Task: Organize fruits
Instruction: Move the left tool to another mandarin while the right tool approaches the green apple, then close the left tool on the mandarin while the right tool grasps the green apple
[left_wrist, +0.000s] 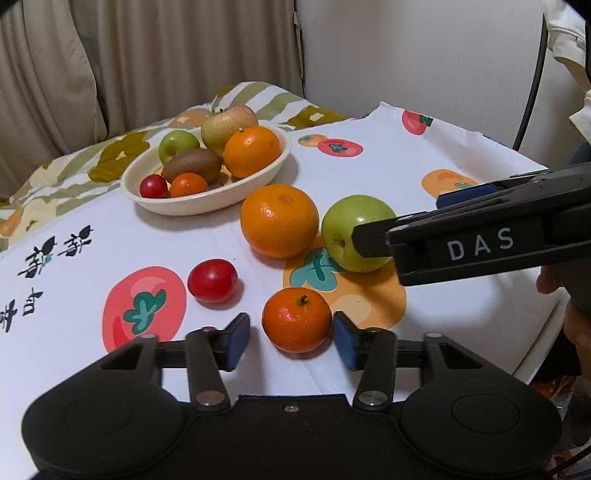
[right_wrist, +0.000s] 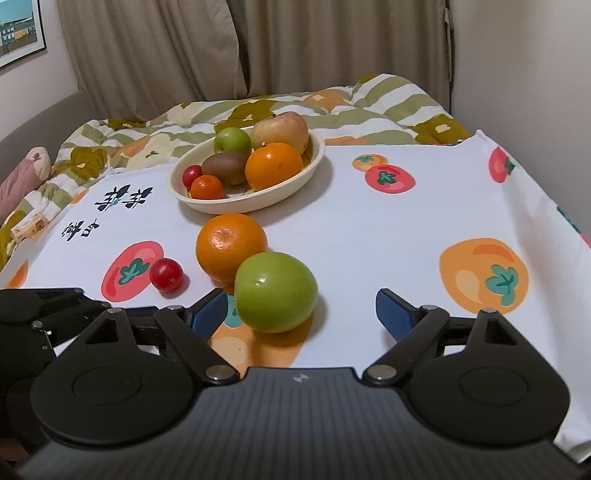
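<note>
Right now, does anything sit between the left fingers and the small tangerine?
No. The small tangerine already sits between the left fingers, nothing intervening. On toward the bowl, the large orange sits roughly in line.

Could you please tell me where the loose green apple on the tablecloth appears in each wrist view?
Left wrist view: green apple right of centre, partly behind the right hand-held gripper.
Right wrist view: green apple low centre.
Shared landmark: large orange beside it.
</note>
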